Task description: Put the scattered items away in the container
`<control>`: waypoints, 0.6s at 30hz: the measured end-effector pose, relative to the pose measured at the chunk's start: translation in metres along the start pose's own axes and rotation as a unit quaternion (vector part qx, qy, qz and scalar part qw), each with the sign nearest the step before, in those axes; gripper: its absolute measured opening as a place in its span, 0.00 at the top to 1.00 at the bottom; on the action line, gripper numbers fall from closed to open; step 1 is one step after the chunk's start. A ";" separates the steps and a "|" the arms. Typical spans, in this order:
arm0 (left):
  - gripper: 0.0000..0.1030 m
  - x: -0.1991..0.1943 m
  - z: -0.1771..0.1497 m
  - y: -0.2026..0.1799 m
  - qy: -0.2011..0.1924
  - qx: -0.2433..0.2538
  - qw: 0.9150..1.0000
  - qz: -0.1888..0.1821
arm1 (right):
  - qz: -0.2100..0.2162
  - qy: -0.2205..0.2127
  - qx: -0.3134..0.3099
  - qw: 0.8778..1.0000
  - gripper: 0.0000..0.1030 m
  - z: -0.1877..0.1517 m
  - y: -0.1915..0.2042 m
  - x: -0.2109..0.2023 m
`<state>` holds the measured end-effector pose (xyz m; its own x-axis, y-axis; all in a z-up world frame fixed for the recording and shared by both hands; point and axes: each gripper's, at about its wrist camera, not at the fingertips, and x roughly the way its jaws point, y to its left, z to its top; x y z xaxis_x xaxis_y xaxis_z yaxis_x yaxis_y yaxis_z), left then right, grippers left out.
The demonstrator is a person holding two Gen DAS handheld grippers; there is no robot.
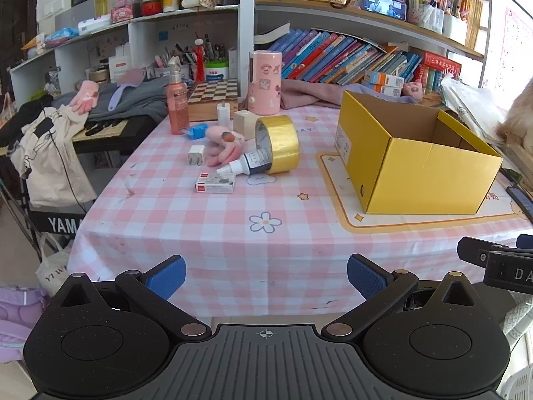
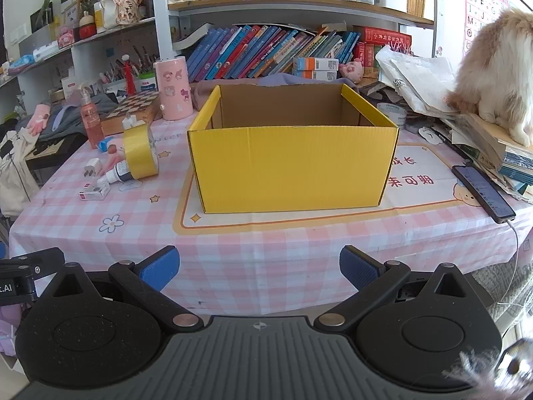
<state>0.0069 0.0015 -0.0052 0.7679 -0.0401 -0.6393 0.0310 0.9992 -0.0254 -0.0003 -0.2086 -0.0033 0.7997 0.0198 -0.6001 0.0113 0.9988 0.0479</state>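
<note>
An open yellow cardboard box (image 1: 426, 170) (image 2: 293, 166) stands on a mat on the checked table, with nothing visible inside. Left of it lie scattered items: a gold tape roll (image 1: 279, 143) (image 2: 140, 153), a small dark bottle (image 1: 246, 165) with a white cap, a flat white-and-red box (image 1: 215, 183) (image 2: 95, 192), a white charger plug (image 1: 196, 155), a pink plush toy (image 1: 225, 143), a blue item (image 1: 196, 132), a wooden cube (image 1: 245, 121) and a white adapter (image 1: 223, 114). My left gripper (image 1: 266, 276) and right gripper (image 2: 260, 268) both hang open before the table's near edge, holding nothing.
A pink pump bottle (image 1: 176, 100), a chessboard (image 1: 215, 95) and a pink cylinder (image 1: 265, 83) stand behind the items. A phone (image 2: 483, 188) on a cable lies at the right. A fluffy cat (image 2: 496, 76) sits on stacked books. Bookshelves fill the back wall.
</note>
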 end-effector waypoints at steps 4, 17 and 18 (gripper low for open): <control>0.00 0.002 0.000 0.001 0.004 0.000 1.000 -0.001 | 0.003 0.007 -0.001 1.000 0.00 -0.005 -0.001 0.005; 0.00 0.005 -0.001 0.004 0.010 -0.003 1.000 0.003 | 0.006 0.016 0.002 1.000 0.00 -0.003 0.003 0.011; 0.00 0.005 -0.001 0.004 0.010 -0.003 1.000 0.003 | 0.007 0.017 0.002 1.000 0.00 -0.003 0.003 0.011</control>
<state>0.0101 0.0057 -0.0090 0.7545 -0.0342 -0.6554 0.0227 0.9994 -0.0260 0.0071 -0.2056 -0.0124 0.7790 0.0344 -0.6260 0.0033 0.9983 0.0590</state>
